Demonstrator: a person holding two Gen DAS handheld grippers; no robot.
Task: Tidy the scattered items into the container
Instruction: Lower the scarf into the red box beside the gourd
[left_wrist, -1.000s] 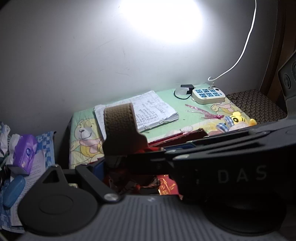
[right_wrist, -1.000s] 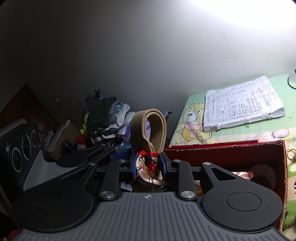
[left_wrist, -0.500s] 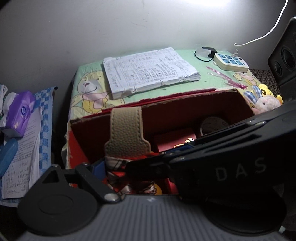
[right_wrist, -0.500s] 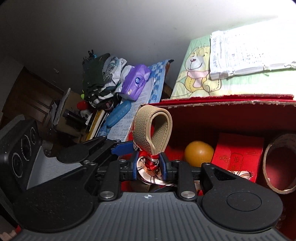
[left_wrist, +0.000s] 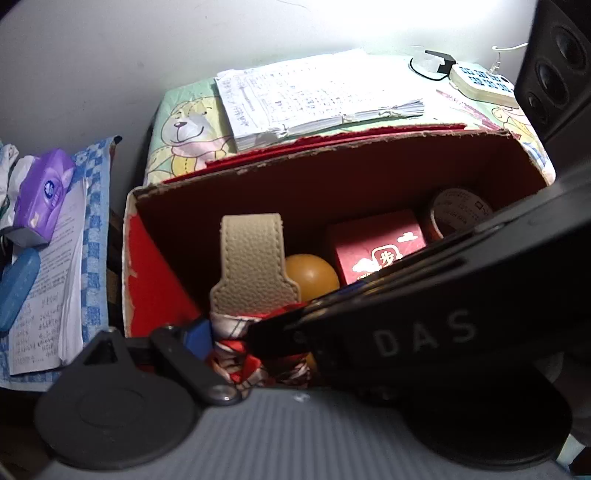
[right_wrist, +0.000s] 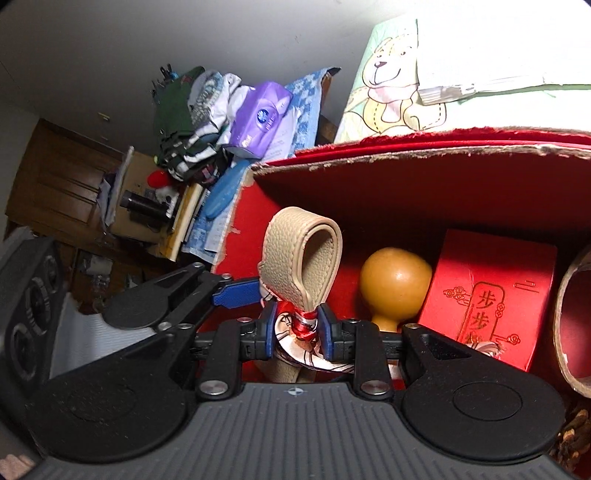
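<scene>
Right gripper (right_wrist: 297, 326): blue fingertips closed tight on the red-and-white cloth part of a keychain, just under its beige leather loop (right_wrist: 301, 258). The loop stands upright above the tips. The held item sits over the open red box (right_wrist: 406, 162), at its left end, just inside the left wall.

Left gripper (left_wrist: 236, 336): one blue fingertip shows beside the same cloth bundle; the other side is hidden behind the right gripper's black body, which crosses the left wrist view. Cannot tell whether it is closed on the cloth or standing open. In the right wrist view its blue finger (right_wrist: 236, 293) lies just left of the loop, close to it; contact unclear.

Inside the box, going right from the loop: an orange gourd (right_wrist: 395, 282), a red packet (right_wrist: 487, 295) with gold print, then a tape roll (right_wrist: 570, 317) at the right end.

Behind the box: a stack of handwritten papers (left_wrist: 314, 99) on a cloth with a bear print (left_wrist: 184, 133). Left of the box: a purple tissue pack (left_wrist: 42, 199) and a blue case (left_wrist: 16, 291) on a blue checked cloth.
</scene>
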